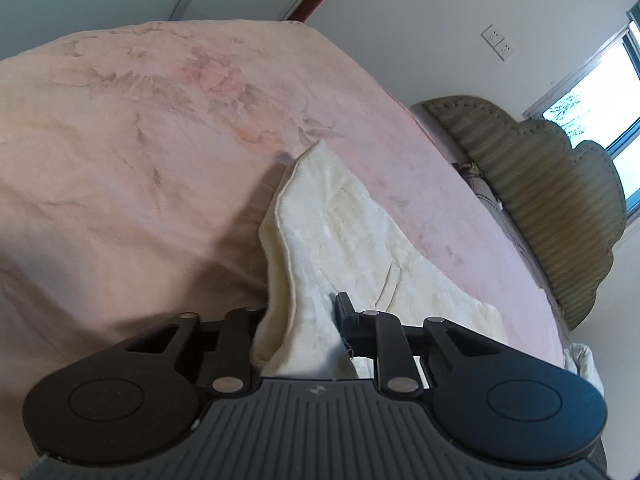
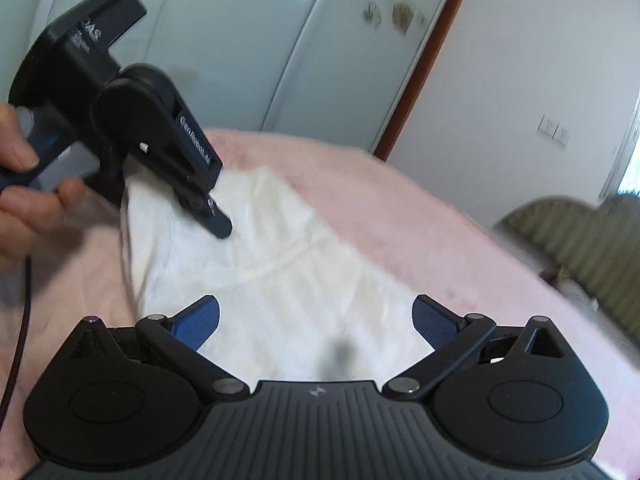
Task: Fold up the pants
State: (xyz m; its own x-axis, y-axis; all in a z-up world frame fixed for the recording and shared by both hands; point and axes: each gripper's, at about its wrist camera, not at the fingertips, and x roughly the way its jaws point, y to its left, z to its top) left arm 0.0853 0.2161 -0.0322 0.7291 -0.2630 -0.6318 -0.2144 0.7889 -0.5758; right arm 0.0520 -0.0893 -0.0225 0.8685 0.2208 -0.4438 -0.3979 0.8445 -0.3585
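I'm pinching the cream pants (image 1: 340, 240) with my left gripper (image 1: 304, 320), its fingers clamped on a bunched edge and lifting it off the pink bed (image 1: 120, 160) so the fabric can swing over as a fold; my right gripper (image 2: 316, 320) is hovering spread wide, holding nothing, above the part lying flat near the bed's middle, probably getting ready to pin or catch it

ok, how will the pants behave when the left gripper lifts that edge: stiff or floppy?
Likely floppy: the pants drape and bunch around the left gripper, which is shut on them. Probably light, since one pinch holds the fold up. The plush blanket may drag the rest.
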